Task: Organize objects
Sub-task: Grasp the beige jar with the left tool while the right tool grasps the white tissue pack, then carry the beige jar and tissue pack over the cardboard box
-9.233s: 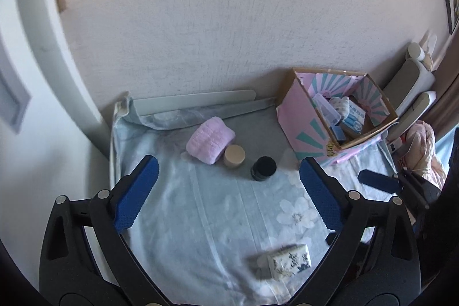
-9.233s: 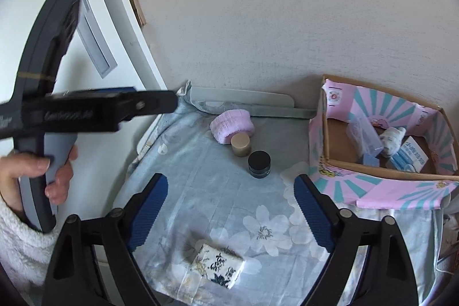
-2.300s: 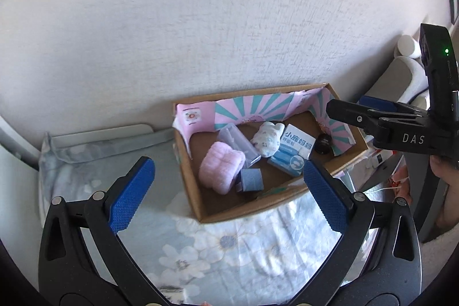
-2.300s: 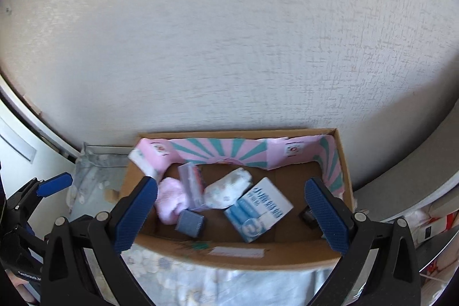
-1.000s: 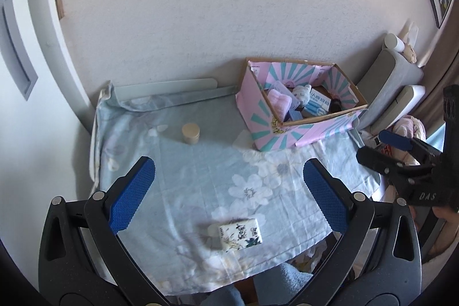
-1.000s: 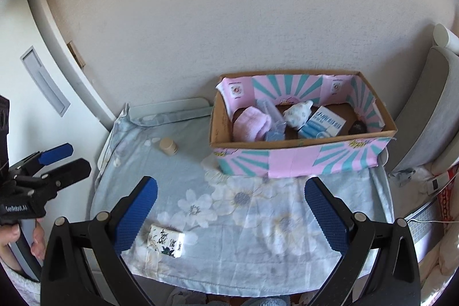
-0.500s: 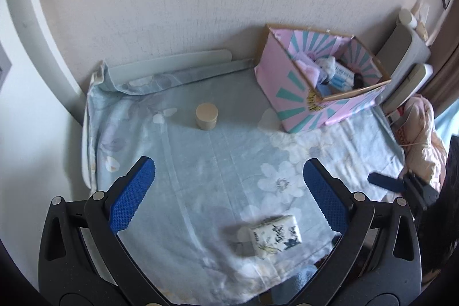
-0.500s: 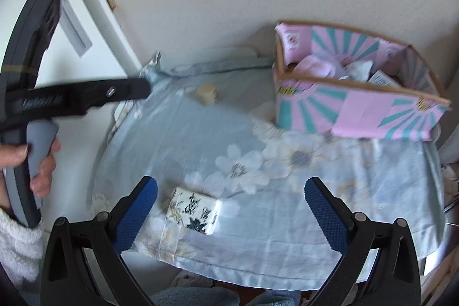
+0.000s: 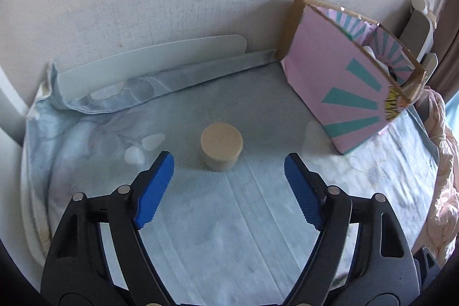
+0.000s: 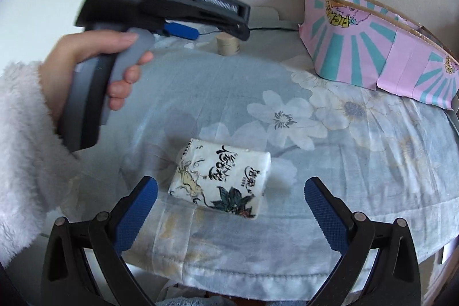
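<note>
A tan round jar (image 9: 221, 146) stands on the floral cloth just ahead of my left gripper (image 9: 229, 167), which is open and empty, its blue fingers on either side in front of the jar. The jar also shows in the right wrist view (image 10: 228, 45), behind the left gripper's body (image 10: 172, 2). A white tissue pack with ink drawings (image 10: 221, 178) lies near the table's front edge, just ahead of my right gripper (image 10: 231, 192), which is open and empty. The pink and teal cardboard box (image 9: 344, 79) stands at the right, also in the right wrist view (image 10: 373, 48).
A floral blue cloth (image 10: 330, 119) covers the table. A white curved panel (image 9: 149, 62) lies along the wall behind the jar. Pink fabric (image 9: 441, 162) and a chair (image 9: 418, 19) sit beyond the table's right side.
My left gripper has dropped and moved forward to the tan jar. My right gripper has dropped close to the tissue pack. Both stay open.
</note>
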A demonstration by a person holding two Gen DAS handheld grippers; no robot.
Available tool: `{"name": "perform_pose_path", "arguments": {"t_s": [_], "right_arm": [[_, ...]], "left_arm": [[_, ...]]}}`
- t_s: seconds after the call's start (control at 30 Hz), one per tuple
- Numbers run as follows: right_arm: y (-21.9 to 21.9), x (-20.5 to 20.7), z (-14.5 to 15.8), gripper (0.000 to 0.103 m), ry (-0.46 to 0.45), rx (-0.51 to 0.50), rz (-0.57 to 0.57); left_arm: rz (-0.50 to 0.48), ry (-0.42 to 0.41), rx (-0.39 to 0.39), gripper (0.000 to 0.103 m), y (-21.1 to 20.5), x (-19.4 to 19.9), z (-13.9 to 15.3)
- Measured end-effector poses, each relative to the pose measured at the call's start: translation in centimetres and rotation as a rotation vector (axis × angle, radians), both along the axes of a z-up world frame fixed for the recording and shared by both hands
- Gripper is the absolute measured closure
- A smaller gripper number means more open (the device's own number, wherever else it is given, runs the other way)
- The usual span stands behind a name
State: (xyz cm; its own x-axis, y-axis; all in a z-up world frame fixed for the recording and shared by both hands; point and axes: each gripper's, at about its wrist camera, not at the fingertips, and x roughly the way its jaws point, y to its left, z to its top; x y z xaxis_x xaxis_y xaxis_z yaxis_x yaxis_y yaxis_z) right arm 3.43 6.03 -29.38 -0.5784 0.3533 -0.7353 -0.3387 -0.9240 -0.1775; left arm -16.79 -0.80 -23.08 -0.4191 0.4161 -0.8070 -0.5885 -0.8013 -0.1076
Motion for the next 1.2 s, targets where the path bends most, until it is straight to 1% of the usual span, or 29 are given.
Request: {"name": "perform_pose_path", "arguments": {"t_s": [0.03, 0.07, 0.13, 0.17, 0.23, 0.27, 0.3, 0.33, 0.53, 0.8, 0.93, 1.1, 1.2], "right_arm": [[-0.1, -0.1, -0.2, 0.002, 0.008, 0.013, 0.005], [-0.3, -0.3, -0.4, 0.005, 0.010, 0.037, 0.010], [-0.5, -0.8, -0.8, 0.014, 0.010, 0.063, 0.016], [-0.6, -1.0, -1.0, 0.019, 0.009, 0.063, 0.019], [-0.4, -1.4, -1.1, 0.023, 0.014, 0.068, 0.014], [-0.4, -1.5, -1.1, 0.027, 0.017, 0.070, 0.015], [-0.5, -1.6, -1.1, 0.031, 0.020, 0.075, 0.015], [-0.4, -1.7, -1.0, 0.033, 0.024, 0.076, 0.017], [-0.4, -2.0, -0.9, 0.035, 0.025, 0.089, 0.022], [0.3, -2.1, -0.1, 0.036, 0.010, 0.041, 0.044], [0.5, -2.0, 1.2, 0.036, 0.015, 0.031, 0.062], [0.4, -2.0, 3.2, 0.036, 0.014, 0.022, 0.086], [0.5, -1.8, 4.8, 0.036, 0.017, 0.013, 0.098]], "left_arm": [[-0.002, 0.009, 0.007, 0.033, 0.1, -0.3, -0.4], [-0.008, 0.009, 0.010, 0.035, 0.2, -0.5, -0.7], [-0.018, 0.017, 0.010, 0.046, 0.5, -1.0, -1.2], [-0.023, 0.023, 0.007, 0.049, 0.6, -1.1, -1.4], [-0.039, 0.027, -0.008, 0.065, 1.0, -1.2, -1.8], [-0.044, 0.029, -0.026, 0.067, 1.3, -1.3, -2.0], [-0.051, 0.047, -0.032, 0.069, 1.4, -1.2, -2.0], [-0.057, 0.045, -0.027, 0.071, 1.4, -1.2, -2.0], [-0.064, 0.051, -0.025, 0.072, 1.7, -1.4, -2.2], [-0.049, 0.037, -0.007, 0.072, 1.6, -1.0, -0.9], [-0.042, 0.038, -0.001, 0.072, 1.7, -0.5, 0.1], [-0.031, 0.039, 0.014, 0.072, 1.7, 1.4, 1.9], [-0.024, 0.040, 0.023, 0.072, 1.5, 2.1, 3.5]]}}
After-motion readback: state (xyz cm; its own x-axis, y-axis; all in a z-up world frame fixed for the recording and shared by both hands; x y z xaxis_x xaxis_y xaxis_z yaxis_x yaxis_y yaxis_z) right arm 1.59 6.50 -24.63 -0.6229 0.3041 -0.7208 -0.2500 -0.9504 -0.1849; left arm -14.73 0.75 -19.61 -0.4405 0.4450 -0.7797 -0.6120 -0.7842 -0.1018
